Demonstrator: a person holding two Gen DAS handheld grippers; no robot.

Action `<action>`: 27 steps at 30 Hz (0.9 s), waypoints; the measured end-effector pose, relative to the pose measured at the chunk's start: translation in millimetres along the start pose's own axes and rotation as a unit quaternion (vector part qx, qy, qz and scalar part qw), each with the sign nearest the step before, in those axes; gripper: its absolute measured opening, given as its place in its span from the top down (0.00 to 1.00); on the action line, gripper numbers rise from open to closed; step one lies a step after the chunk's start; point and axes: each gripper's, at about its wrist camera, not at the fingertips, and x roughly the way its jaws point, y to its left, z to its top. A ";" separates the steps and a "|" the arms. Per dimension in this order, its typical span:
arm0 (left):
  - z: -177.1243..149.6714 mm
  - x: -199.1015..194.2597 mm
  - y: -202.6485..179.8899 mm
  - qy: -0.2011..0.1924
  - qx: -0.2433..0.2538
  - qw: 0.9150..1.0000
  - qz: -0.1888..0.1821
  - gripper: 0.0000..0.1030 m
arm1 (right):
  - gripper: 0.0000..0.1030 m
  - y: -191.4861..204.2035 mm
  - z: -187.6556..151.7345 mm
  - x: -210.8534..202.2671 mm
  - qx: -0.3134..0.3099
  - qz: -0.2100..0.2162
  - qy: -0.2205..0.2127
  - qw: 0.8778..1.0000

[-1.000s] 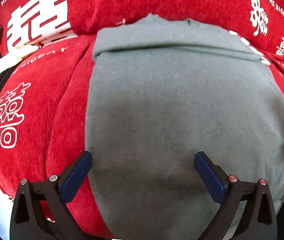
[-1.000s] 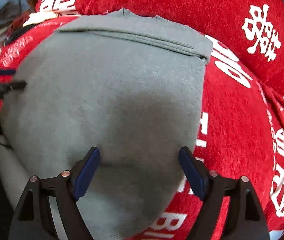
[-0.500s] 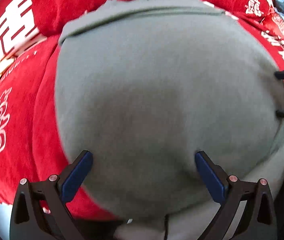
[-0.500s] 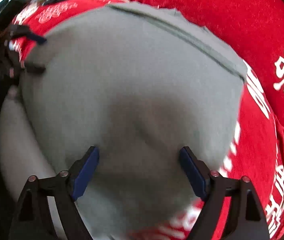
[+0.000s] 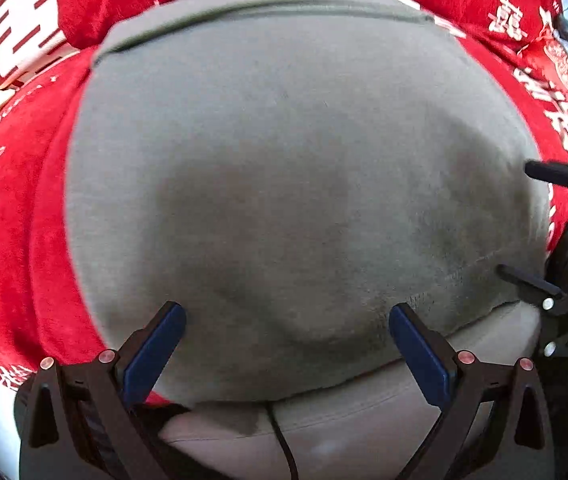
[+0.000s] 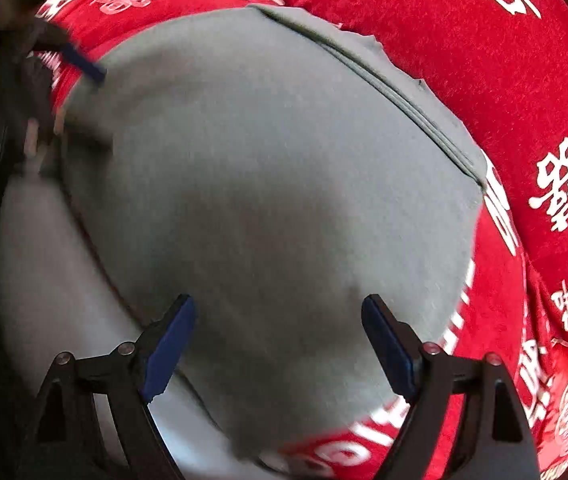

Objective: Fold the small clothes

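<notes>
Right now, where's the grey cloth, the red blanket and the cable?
Grey cloth (image 5: 284, 160), left wrist view, its middle.
Red blanket (image 6: 484, 60), right wrist view, plain red patch.
Cable (image 5: 281, 436), left wrist view, its midsection.

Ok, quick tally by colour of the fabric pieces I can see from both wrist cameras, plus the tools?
Grey: 1, the grey garment spread flat
Red with white print: 1, the red cover under it
Beige: 1, the beige cushion edge at the near side
Tools: 2, left tool and right tool, both open over the garment
Total: 5
</notes>
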 end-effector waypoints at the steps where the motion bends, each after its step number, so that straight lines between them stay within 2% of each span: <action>1: -1.7 3.9 -1.9 0.002 0.000 1.000 0.021 0.01 | 0.15 -0.5 5.8 5.5 0.013 0.007 0.004 1.000; 2: -4.3 7.3 -2.5 0.009 0.006 0.999 0.042 0.01 | 0.15 -0.6 8.3 13.2 0.028 0.011 0.015 0.999; 3: -7.8 7.3 -4.2 0.011 0.006 0.999 0.044 0.01 | 0.14 -1.6 6.8 19.2 0.037 0.009 0.027 0.999; 4: -10.6 7.4 -1.6 0.018 0.002 0.999 0.046 0.01 | 0.13 -4.8 2.2 17.3 0.046 0.011 0.016 0.999; 7: -20.0 14.1 17.0 0.066 -0.029 0.996 0.050 0.01 | 0.11 -9.7 -11.9 18.3 0.046 0.004 0.028 0.999; 8: -21.1 12.3 20.8 0.071 -0.039 0.996 0.049 0.01 | 0.11 -13.2 -20.2 18.1 0.042 -0.002 0.037 0.998; 10: -20.3 -1.4 24.3 0.058 -0.058 0.995 0.055 0.01 | 0.11 -20.2 -30.7 15.5 0.051 -0.008 0.063 0.997; 11: -16.8 -16.7 23.4 0.030 -0.067 0.996 0.048 0.01 | 0.11 -24.8 -32.2 12.9 0.062 -0.004 0.069 0.996; 13: -8.1 -34.2 20.0 0.000 -0.073 0.997 0.026 0.01 | 0.11 -37.9 -30.6 0.9 0.102 0.013 0.060 0.993; 16: 20.7 -51.2 14.8 -0.043 -0.107 0.993 0.002 0.01 | 0.11 -62.0 -9.2 -15.7 0.162 0.030 0.025 0.986; 19: 53.2 -47.5 11.9 -0.068 -0.149 0.986 -0.016 0.01 | 0.11 -79.1 25.4 -12.8 0.202 0.006 0.014 0.979; 21: 68.9 -32.8 16.5 -0.065 -0.149 0.987 0.001 0.01 | 0.11 -76.4 43.7 -7.5 0.219 -0.010 0.011 0.976; 23: 73.8 -5.8 17.7 -0.031 -0.136 0.990 0.031 0.01 | 0.11 -65.7 46.4 3.9 0.233 0.003 0.021 0.972; 25: 55.0 8.1 14.9 -0.013 -0.140 0.989 0.036 0.01 | 0.11 -60.9 42.3 25.8 0.243 0.019 0.048 0.969; 26: 47.7 2.2 14.8 -0.039 -0.136 0.989 0.038 0.01 | 0.10 -49.4 34.3 32.0 0.245 0.022 0.057 0.968; 27: 39.3 2.6 14.3 -0.033 -0.130 0.990 0.047 0.01 | 0.09 -41.3 22.9 27.4 0.247 0.019 0.041 0.968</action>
